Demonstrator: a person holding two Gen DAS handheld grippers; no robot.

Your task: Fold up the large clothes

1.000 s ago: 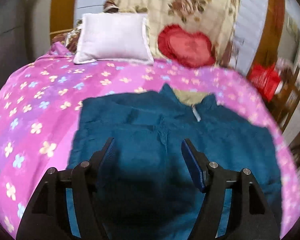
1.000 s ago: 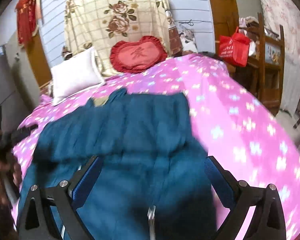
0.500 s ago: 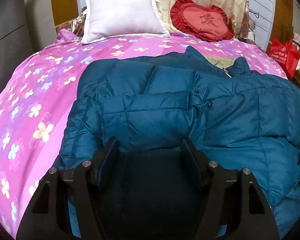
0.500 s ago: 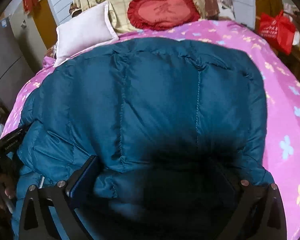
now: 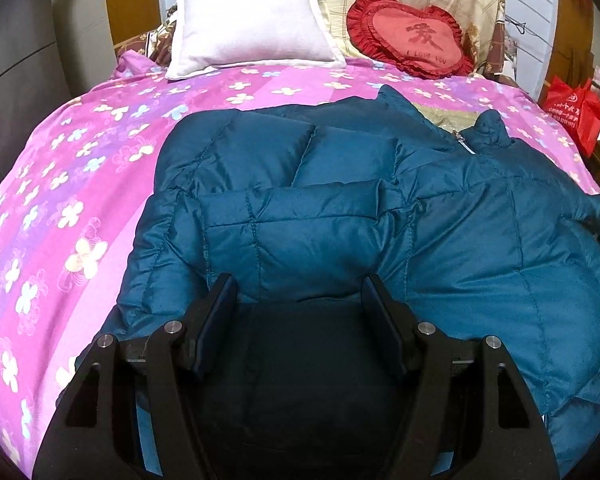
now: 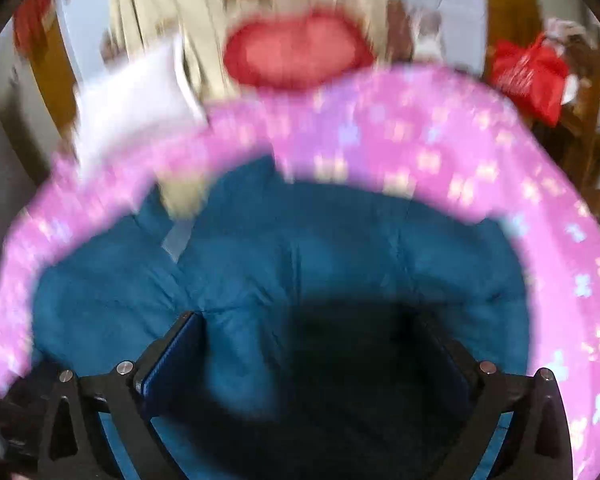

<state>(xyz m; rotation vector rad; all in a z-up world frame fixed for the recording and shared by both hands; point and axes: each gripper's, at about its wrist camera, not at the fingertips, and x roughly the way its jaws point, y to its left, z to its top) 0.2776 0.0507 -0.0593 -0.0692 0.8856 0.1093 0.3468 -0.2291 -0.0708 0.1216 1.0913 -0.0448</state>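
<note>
Blue puffer jacket (image 5: 440,216) spread on the pink floral bed (image 5: 80,184), collar toward 12 o'clock, one sleeve folded across the chest. Left gripper (image 5: 300,300) spread over the padding, pinching nothing. Right gripper (image 6: 312,344) spread too, blurred, low over the jacket's body. Risk: slick, springy quilting slipping from a shallow pinch, sleeve fold popping open, thick layers bunching instead of creasing.
</note>
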